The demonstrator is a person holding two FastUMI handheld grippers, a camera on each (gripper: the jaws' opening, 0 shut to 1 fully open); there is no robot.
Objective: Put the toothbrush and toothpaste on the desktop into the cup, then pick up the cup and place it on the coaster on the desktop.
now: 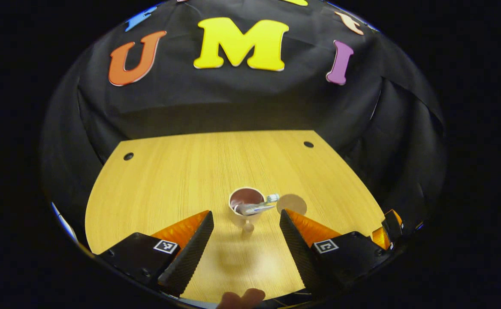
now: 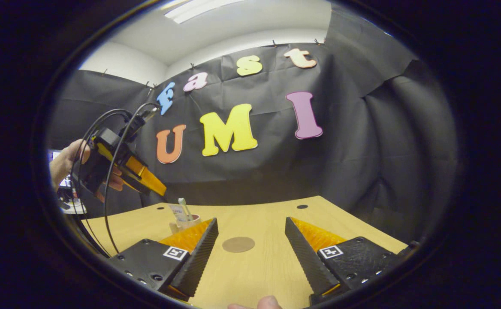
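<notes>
1. Out on the counter, the cup stands upright with the toothbrush and toothpaste already poking out of its mouth. The coaster lies bare just beside it, at the cup's 3 o'clock in the left gripper view.

2. Your left hand-held gripper hovers above the cup with its jaws spread wide and nothing between them. In the right gripper view you see it held high at 9 o'clock, off the counter.

3. Your right hand-held gripper is released too, its fingers parted and framing the coaster, with the cup off at 10 o'clock.

4. Watch the load, I'd say: both items lean over the rim toward the coaster side. A grab that clips the toothpaste tip or the brush stem could lever them out or tip the cup.

5. Mind the cup's handle, which points at 6 o'clock toward your left fingers. A finger landing on it instead of the wall could twist the cup in the grip.

6. Cup and coaster sit so close that a dragged cup could push the coaster away; lifting it well off the counter looks safer.

7. Room is generous: bare wood runs wide at 9 and 12 o'clock, with the counter edge and booth wall well back.
</notes>
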